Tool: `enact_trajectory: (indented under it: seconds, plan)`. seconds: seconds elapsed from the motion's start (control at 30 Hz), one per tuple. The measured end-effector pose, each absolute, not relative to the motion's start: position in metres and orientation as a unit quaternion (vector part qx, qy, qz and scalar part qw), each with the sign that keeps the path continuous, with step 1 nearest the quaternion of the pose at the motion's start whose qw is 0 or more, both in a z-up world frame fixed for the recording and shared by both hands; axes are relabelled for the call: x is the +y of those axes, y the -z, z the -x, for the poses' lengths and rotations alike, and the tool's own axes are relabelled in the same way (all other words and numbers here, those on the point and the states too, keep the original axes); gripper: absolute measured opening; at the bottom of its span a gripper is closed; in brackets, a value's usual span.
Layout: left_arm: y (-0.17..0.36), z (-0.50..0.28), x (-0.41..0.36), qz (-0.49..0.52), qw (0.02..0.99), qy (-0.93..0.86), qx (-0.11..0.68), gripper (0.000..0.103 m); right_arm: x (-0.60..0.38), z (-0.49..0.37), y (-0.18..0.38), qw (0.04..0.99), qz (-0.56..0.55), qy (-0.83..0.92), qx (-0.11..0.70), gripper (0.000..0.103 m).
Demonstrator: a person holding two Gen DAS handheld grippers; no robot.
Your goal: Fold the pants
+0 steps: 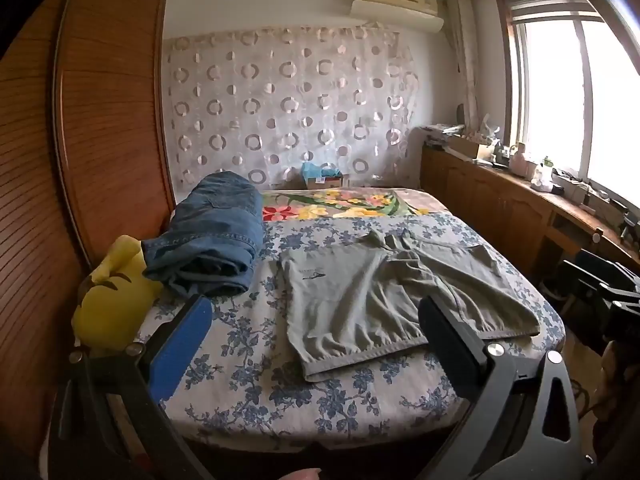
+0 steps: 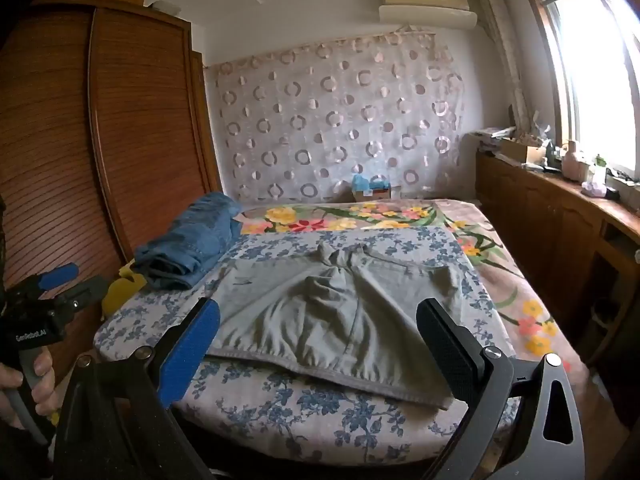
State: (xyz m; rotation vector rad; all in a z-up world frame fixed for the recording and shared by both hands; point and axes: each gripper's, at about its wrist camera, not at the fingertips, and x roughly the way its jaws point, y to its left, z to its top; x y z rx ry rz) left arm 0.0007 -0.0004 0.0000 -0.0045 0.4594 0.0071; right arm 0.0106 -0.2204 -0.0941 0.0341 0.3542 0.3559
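Grey-green pants lie spread flat on the blue-flowered bed sheet, waistband toward me, legs pointing away. They also show in the right wrist view. My left gripper is open and empty, held above the near edge of the bed in front of the waistband. My right gripper is open and empty, also just short of the waistband. The left gripper also shows at the left of the right wrist view.
Folded blue jeans lie at the bed's left side, next to a yellow plush toy. A wooden wardrobe stands at left. A wooden cabinet with clutter runs under the window at right. A small box sits at the headboard.
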Motion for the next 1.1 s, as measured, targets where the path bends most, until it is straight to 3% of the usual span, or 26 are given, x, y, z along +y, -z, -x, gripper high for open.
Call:
enact_trajectory:
  seconds: [1.1]
  plan:
    - [0.0023,0.0025,-0.0051,-0.002,0.974,-0.007,0.226,0.103,-0.2206,-0.0062,0.0926,0.969,-0.011,-0.177,0.170,0.099]
